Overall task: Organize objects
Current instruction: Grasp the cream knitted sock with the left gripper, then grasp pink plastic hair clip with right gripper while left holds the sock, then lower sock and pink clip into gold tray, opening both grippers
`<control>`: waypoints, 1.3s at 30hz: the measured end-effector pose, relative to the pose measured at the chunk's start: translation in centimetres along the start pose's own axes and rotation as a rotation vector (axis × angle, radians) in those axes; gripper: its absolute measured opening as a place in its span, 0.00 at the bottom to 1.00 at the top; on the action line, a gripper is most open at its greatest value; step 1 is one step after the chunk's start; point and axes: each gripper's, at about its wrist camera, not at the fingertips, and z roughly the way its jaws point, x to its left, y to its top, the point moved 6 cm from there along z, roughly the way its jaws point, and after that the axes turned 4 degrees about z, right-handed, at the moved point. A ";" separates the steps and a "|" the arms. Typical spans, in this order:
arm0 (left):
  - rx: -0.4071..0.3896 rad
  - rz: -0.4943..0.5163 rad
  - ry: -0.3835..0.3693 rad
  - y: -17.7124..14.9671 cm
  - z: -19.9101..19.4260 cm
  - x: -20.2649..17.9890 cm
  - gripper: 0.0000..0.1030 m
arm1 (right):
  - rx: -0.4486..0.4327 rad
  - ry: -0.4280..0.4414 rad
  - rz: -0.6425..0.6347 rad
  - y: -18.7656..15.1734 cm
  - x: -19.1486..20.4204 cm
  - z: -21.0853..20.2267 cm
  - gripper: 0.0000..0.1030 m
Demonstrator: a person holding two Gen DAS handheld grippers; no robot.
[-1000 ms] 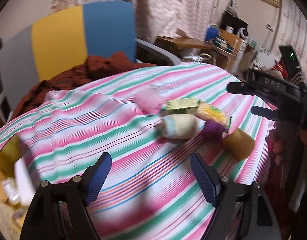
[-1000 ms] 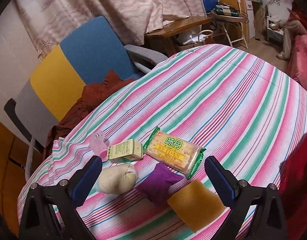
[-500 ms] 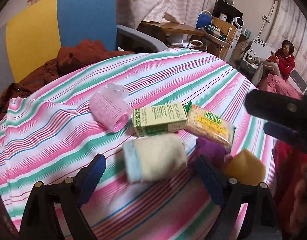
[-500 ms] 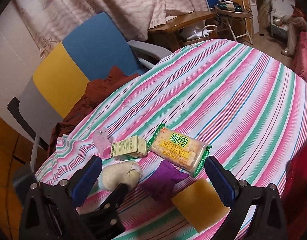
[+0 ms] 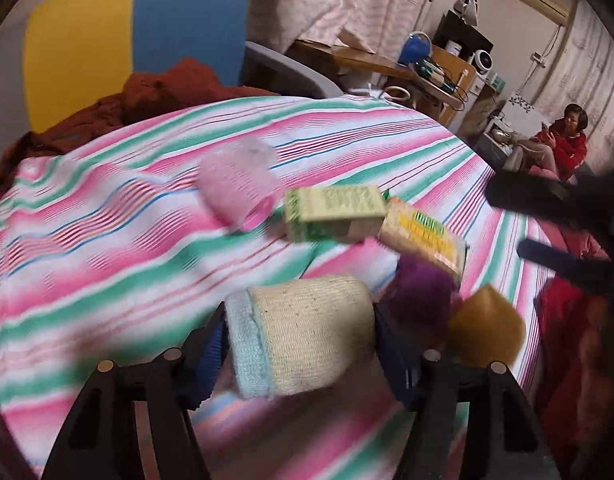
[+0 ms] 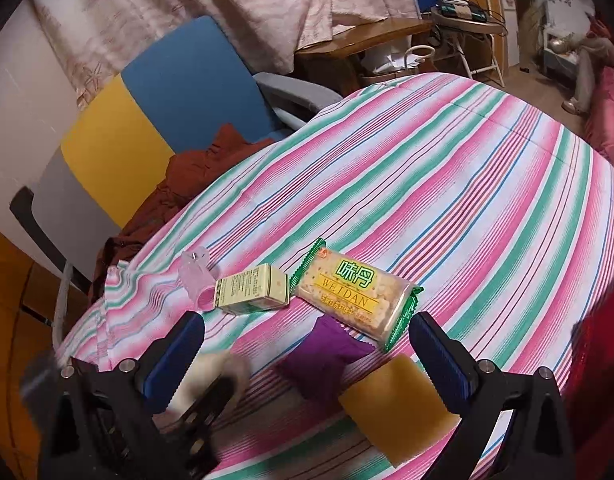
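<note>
Rolled cream sock with a pale blue cuff is what I am after — it lies on the striped counter between the two blue pads of my left tongs, cuff toward the left pad, with the pads flanking it closely; through the blur I cannot tell whether they have bitten yet, so I treat it as ungripped. To do this well, I would close across the fat middle of the roll, not the cuff, and squeeze firmly, since soft knit gives and can slip out. The purple pouch and mustard-yellow pad sit just beside the right pad, so I should lift straight up to avoid dragging them. My right tongs hang spread and empty over the purple pouch, near the cracker packet, green carton and pink hair roller — best kept clear of the left.
</note>
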 end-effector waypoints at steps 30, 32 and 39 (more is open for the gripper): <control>-0.007 -0.095 -0.017 -8.6 -5.0 4.0 0.68 | 0.238 -0.107 -0.556 0.4 14.4 14.1 0.54; -0.010 -0.096 -0.018 -8.5 -5.1 4.0 0.67 | 0.220 -0.088 -0.550 0.2 14.4 12.9 0.53; -0.040 -0.079 -0.020 -8.4 -7.2 3.3 0.67 | 0.144 0.028 -0.518 -0.5 14.8 6.4 0.53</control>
